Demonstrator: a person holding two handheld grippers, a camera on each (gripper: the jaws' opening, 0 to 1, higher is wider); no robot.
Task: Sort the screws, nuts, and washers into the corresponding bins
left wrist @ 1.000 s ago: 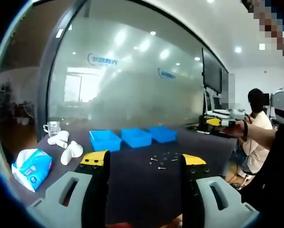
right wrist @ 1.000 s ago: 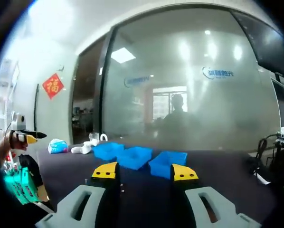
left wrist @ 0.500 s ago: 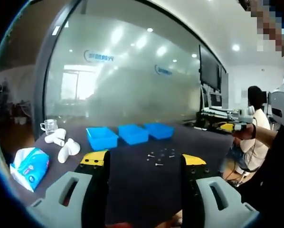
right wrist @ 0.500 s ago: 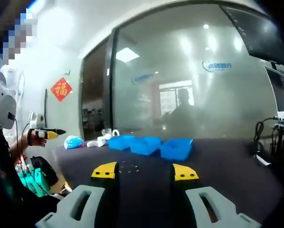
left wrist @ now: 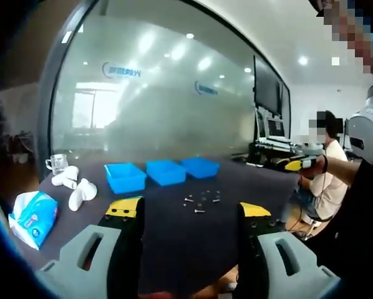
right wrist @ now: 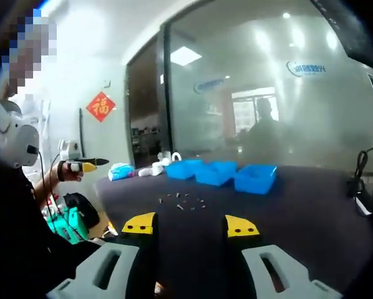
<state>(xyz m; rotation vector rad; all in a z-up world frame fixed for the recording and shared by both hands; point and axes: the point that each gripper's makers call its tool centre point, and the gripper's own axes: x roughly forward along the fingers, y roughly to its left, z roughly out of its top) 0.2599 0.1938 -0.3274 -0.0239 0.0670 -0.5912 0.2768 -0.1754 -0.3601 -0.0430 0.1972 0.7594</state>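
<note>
Left gripper view, left gripper (left wrist: 188,209) wide, right gripper (right wrist: 190,224) wide, screws (left wrist: 201,200) mid-table (left wrist: 174,230), bins (left wrist: 164,172) along far edge

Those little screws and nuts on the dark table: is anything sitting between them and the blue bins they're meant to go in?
Nothing visible does. In the left gripper view, the loose hardware lies on bare dark table, with the three blue bins in a row just beyond. The tissue pack and white pieces sit off to the side.
</note>
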